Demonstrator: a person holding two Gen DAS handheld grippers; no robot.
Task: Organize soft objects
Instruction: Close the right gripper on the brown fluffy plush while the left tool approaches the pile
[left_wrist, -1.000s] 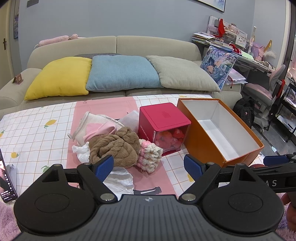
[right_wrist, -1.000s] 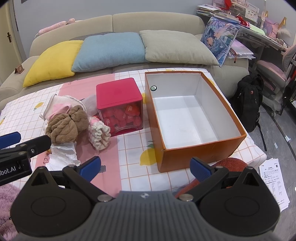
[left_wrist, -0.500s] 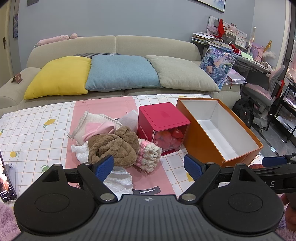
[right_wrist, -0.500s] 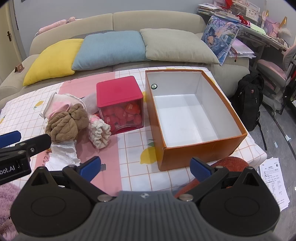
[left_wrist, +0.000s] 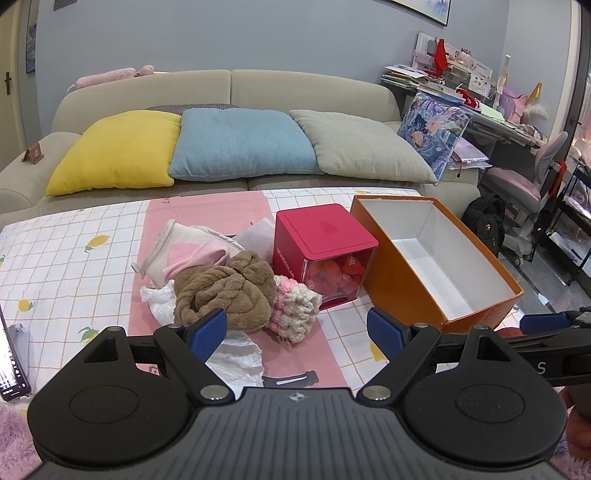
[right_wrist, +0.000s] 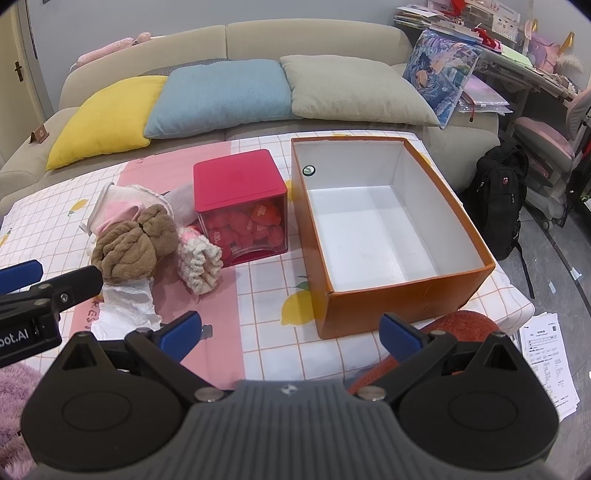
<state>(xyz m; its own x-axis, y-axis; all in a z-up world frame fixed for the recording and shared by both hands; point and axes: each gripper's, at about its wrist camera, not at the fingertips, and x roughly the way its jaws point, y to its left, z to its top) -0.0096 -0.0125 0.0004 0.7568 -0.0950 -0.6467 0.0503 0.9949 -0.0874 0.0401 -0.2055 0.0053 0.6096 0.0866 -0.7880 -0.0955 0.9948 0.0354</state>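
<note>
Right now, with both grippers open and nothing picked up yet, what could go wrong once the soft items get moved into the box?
1. The brown towel lies on crumpled white paper, so the left gripper might pinch paper along with it.
2. The pink-and-cream knit piece leans against the red cube container; pulling it could nudge the container.
3. The orange box sits near the table edge; a push might shift it off.

I see a table (right_wrist: 266, 295) (lemon-print cloth) bearing an orange box (right_wrist: 402, 295), red cube (right_wrist: 240, 184), cloth pile (right_wrist: 129, 247) and phone (left_wrist: 11, 369).
</note>
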